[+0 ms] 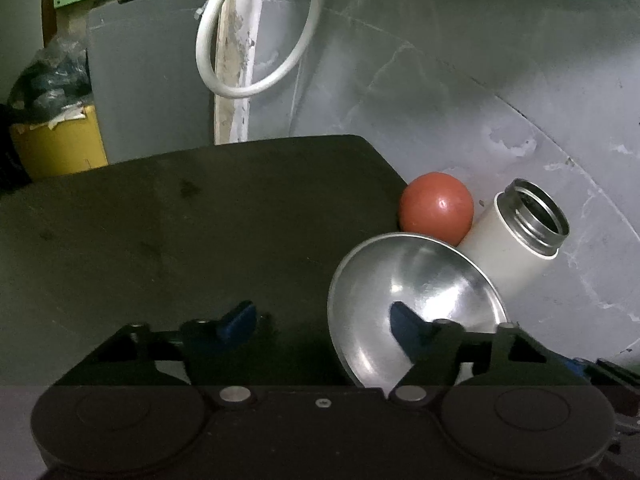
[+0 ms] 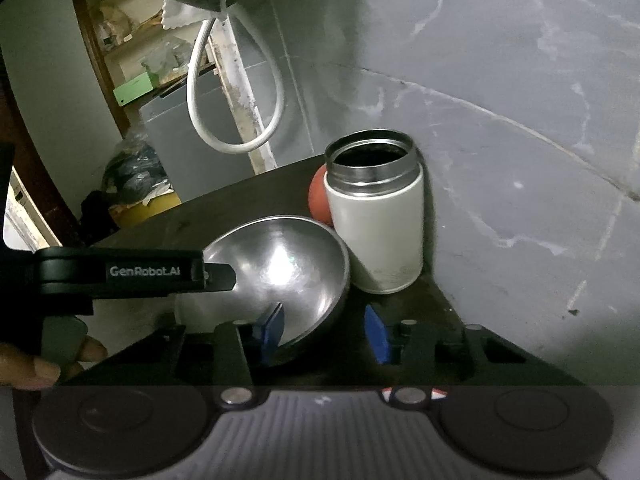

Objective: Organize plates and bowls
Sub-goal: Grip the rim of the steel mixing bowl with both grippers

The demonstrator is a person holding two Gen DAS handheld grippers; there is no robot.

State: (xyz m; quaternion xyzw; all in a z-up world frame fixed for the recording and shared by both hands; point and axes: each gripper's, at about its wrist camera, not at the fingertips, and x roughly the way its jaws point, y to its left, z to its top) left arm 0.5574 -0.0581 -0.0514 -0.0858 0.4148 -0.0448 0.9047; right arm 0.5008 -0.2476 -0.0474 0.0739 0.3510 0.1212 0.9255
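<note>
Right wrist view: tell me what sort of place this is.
Probably a home kitchen or utility corner: a steel bowl and open flask sit on a dark counter against a marbled wall, with cluttered shelves behind.

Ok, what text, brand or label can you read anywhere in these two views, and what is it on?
"GenRobot.AI": white lettering on the black body of the left tongs, seen in the right wrist view.
Green box on the shelf: no print legible.
White flask, steel bowl, red ball: no markings visible.
</note>
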